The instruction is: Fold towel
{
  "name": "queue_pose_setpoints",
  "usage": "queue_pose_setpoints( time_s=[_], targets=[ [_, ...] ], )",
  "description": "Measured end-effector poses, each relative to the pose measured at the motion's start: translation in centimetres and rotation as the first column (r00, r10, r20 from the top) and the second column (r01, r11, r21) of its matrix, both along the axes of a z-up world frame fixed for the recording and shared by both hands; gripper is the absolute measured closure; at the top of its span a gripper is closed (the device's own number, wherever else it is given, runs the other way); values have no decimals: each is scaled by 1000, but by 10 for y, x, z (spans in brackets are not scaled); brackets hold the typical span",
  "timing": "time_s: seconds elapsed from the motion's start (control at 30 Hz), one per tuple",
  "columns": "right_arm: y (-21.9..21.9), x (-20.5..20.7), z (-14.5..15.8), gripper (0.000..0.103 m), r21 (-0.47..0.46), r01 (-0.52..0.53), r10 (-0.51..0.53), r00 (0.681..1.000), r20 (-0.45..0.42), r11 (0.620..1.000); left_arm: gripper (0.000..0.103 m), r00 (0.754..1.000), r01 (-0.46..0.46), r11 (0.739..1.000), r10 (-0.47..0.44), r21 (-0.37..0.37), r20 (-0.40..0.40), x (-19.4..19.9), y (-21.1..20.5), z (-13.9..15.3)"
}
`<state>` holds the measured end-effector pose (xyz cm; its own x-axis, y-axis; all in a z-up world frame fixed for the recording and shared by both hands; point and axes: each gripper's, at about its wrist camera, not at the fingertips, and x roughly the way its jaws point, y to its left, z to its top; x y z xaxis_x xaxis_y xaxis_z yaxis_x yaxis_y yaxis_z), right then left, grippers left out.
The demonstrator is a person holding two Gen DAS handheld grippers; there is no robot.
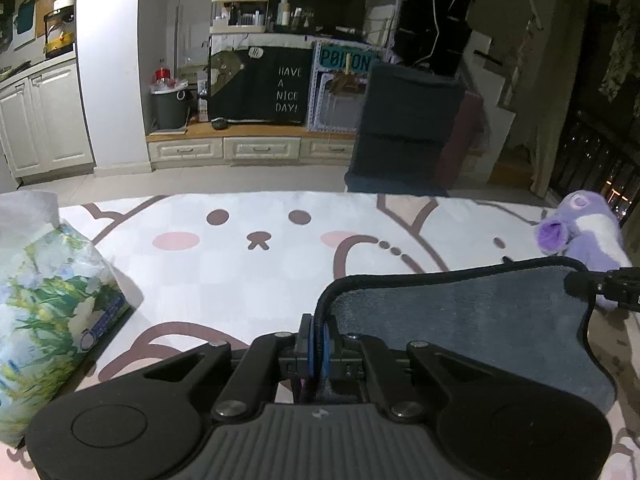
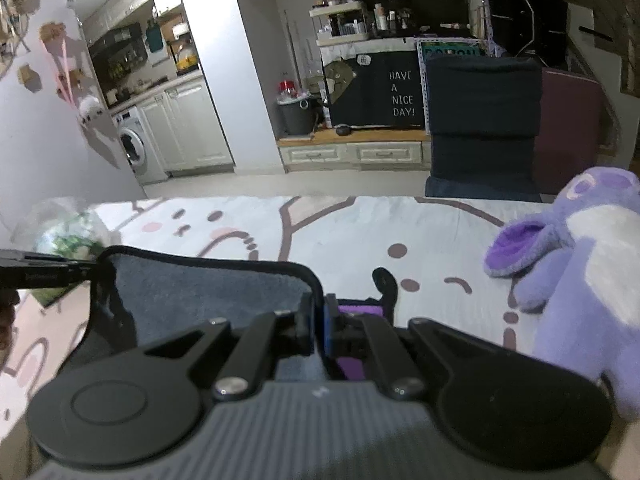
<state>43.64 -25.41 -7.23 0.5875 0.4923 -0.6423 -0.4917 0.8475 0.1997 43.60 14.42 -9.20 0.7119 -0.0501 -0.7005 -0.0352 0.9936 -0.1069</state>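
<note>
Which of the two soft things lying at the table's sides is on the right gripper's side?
The purple plush toy. It lies beside the right gripper, while the floral tissue pack lies on the left gripper's side.

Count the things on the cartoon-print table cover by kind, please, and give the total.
Grey towel: 1
Tissue pack with flower print: 1
Purple plush toy: 1
Total: 3
Each hand-held gripper, left and right, is shut on a towel corner.
</note>
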Motion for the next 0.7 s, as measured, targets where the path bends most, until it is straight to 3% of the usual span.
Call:
queue_pose_setpoints(
  time_s=[0.27,0.6,0.7],
  targets=[
    [20,19,-24,98,-120,20,-22,1000,-12,993,98,1000,-8,1000,8,0,-28,17,0,-19],
    [27,28,-45,97,-151,33,-37,999,-29,988,98,999,-14,1000,14,11,-51,26,-1,-28],
    [26,31,-49,92,-143,43,-49,998,-40,989,97,998,-15,1000,15,6,-53,27,-1,-28]
  ],
)
